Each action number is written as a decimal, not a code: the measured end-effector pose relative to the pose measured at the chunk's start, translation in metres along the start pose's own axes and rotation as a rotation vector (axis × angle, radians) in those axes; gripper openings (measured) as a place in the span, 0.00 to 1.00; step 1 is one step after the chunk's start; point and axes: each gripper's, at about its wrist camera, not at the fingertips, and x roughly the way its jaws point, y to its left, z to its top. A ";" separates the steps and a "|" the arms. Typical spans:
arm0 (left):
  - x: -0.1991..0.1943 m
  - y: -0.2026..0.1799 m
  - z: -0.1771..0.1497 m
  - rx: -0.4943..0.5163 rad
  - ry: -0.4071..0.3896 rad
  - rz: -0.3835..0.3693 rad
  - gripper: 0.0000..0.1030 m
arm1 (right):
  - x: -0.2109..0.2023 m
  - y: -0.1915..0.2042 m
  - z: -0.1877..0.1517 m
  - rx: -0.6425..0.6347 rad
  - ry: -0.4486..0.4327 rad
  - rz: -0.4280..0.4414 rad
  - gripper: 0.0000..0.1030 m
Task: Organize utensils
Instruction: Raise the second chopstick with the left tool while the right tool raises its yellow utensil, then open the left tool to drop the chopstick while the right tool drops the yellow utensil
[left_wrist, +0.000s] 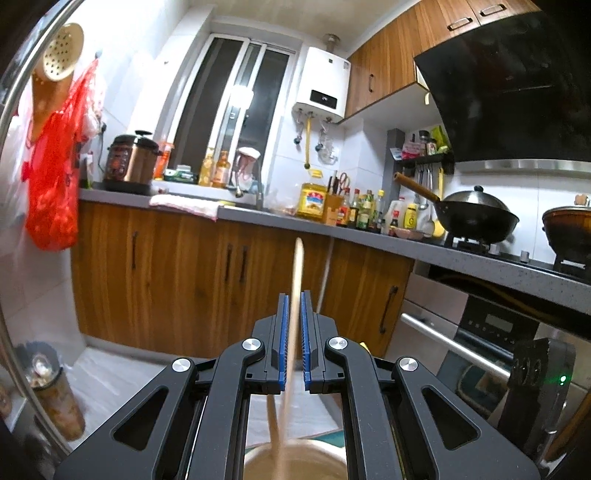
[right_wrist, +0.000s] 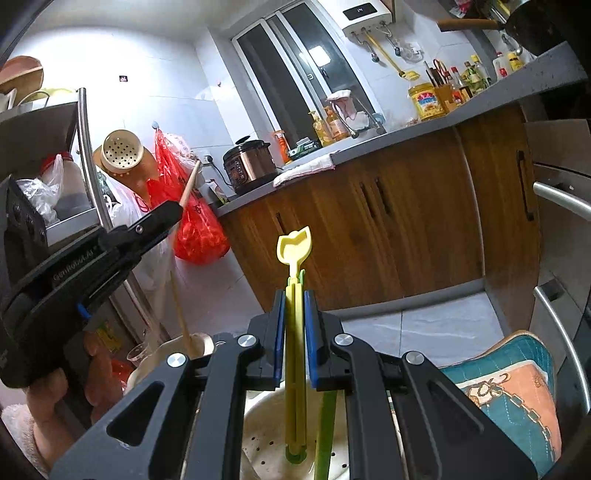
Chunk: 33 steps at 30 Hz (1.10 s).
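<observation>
My left gripper (left_wrist: 294, 301) is shut on a wooden chopstick (left_wrist: 296, 273) that stands upright; its lower end reaches into a beige cup (left_wrist: 295, 461) below. In the right wrist view the left gripper (right_wrist: 173, 214) shows at the left, holding the chopstick (right_wrist: 181, 314) over the beige cup (right_wrist: 199, 345). My right gripper (right_wrist: 294, 299) is shut on a yellow plastic utensil (right_wrist: 294, 251) with a tulip-shaped end, held upright over a white perforated holder (right_wrist: 266, 446). A green utensil (right_wrist: 325, 443) stands in that holder beside it.
Wooden cabinets (left_wrist: 177, 266) and a grey counter (left_wrist: 258, 214) run across ahead, with a rice cooker (left_wrist: 129, 162), bottles, and a wok (left_wrist: 476, 218) on the stove. A red bag (left_wrist: 51, 184) hangs left. A patterned cushion (right_wrist: 517, 387) lies right.
</observation>
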 end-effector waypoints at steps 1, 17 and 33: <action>-0.001 -0.002 -0.002 0.023 -0.002 0.006 0.07 | 0.000 0.000 0.000 -0.004 -0.002 -0.003 0.10; -0.023 0.012 -0.018 0.033 0.044 0.034 0.07 | -0.016 -0.002 -0.008 -0.024 0.022 0.015 0.11; -0.100 -0.003 -0.010 0.086 0.037 0.064 0.61 | -0.085 0.025 -0.004 -0.046 0.012 -0.029 0.51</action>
